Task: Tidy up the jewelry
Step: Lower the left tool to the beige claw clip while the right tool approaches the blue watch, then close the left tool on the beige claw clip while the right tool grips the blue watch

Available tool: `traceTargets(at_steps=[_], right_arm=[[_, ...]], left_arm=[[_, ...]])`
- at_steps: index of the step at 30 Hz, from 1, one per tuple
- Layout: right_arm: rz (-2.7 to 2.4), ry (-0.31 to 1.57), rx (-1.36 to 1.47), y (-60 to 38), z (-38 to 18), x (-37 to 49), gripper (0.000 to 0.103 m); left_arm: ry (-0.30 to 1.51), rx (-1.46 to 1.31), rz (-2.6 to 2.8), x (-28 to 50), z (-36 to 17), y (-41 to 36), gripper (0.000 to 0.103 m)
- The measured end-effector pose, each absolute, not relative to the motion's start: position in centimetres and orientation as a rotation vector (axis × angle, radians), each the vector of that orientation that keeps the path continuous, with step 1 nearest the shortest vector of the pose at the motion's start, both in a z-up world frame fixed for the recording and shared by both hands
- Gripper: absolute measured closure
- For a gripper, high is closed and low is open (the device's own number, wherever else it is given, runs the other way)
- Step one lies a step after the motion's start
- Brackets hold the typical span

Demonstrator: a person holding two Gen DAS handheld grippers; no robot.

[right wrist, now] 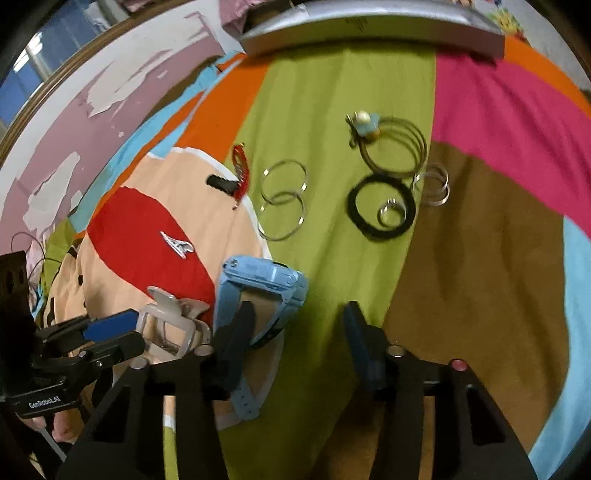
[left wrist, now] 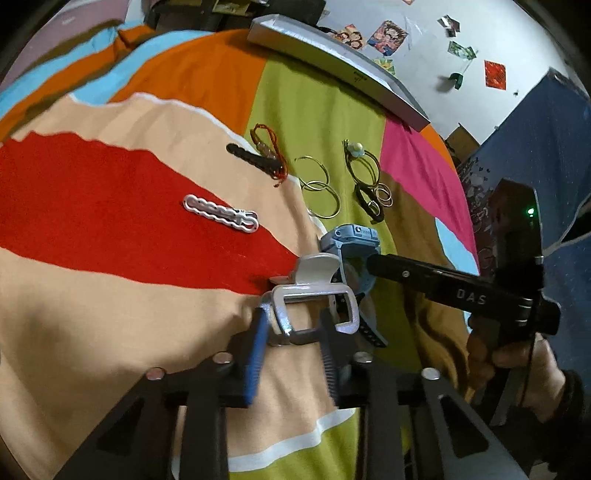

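Observation:
A white hair claw clip [left wrist: 314,306] lies on the colourful bedsheet [left wrist: 110,295], and my left gripper [left wrist: 293,332] is shut on its handle end. Right beside it sits a light-blue watch [right wrist: 264,278] with its strap looped. My right gripper [right wrist: 297,325] stands open over the watch. One of its fingers [right wrist: 236,332] is at the strap, while the other stays apart over the green cloth. In the left wrist view that watch [left wrist: 351,236] shows behind the clip, with a black finger [left wrist: 406,275] reaching to it.
Farther back lie a white wavy hair clip [left wrist: 221,214], a black clip with red thread [left wrist: 258,155], thin bangles [right wrist: 284,199], a flower hair tie [right wrist: 391,147], a black hair tie [right wrist: 380,208] and small rings [right wrist: 432,184]. A grey box [right wrist: 369,26] stands at the far edge.

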State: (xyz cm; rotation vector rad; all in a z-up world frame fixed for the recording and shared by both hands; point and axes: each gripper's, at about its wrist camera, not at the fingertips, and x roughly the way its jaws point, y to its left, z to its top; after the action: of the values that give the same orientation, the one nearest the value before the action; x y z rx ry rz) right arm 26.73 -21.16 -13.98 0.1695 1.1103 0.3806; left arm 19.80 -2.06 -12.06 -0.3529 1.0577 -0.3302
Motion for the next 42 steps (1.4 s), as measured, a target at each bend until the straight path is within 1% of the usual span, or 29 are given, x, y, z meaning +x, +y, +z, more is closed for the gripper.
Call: traceTargets(at_steps=[2,4,6,7,8,9,11,14,16,20,26,30,36,42], right_arm=[[0.379,1.13,0.195,-21.1,-14.5,27.0,0.066],[0.374,1.145,0.204,-20.7,-15.0,27.3,0.066],[0.371,1.163,0.218,-20.3,-15.4,27.5,0.066],[0.369,1.168,0.225,-20.3,-15.6,27.6,0.069],[0.369,1.174,0.235,-20.2,-15.8,27.6,0.075],[0.371,1.179,0.246,-20.1,-15.9,27.7,0.078],[0.37,1.183,0.256,-19.8,-16.1,27.7,0.088],[0.364,1.172,0.261,-19.9,-16.0,27.6,0.095],[0.364,1.158,0.271,-20.2,-15.7,27.6,0.097],[0.365,1.127,0.274,-20.5,-14.9,27.4,0.098],[0.369,1.076,0.229,-20.4,-13.5,27.0,0.098],[0.363,1.026,0.111,-19.8,-12.3,26.5,0.098],[0.4,1.011,0.029,-19.0,-11.8,26.4,0.098],[0.462,1.06,0.004,-17.8,-12.9,26.3,0.095]], left_arm=[[1.058,-0.372,-0.332,19.8,-12.1,-1.9,0.087],[1.058,-0.396,-0.336,19.9,-12.0,-1.7,0.094],[1.06,-0.416,-0.336,19.9,-12.0,-1.4,0.095],[1.06,-0.427,-0.338,19.9,-12.0,-1.3,0.095],[1.059,-0.433,-0.339,19.8,-12.0,-1.2,0.096],[1.058,-0.434,-0.34,19.7,-11.9,-1.2,0.096],[1.047,-0.429,-0.341,19.6,-11.7,-1.3,0.096],[1.015,-0.418,-0.345,19.4,-10.9,-1.4,0.097],[0.987,-0.407,-0.344,19.2,-10.2,-1.4,0.098],[0.939,-0.377,-0.335,19.4,-8.6,-1.4,0.099],[0.919,-0.366,-0.312,19.2,-7.7,-1.2,0.099],[0.906,-0.35,-0.306,18.8,-7.5,-1.5,0.099],[0.907,-0.333,-0.255,18.3,-7.5,-1.1,0.099],[0.952,-0.364,-0.199,18.3,-8.5,-0.1,0.099]])
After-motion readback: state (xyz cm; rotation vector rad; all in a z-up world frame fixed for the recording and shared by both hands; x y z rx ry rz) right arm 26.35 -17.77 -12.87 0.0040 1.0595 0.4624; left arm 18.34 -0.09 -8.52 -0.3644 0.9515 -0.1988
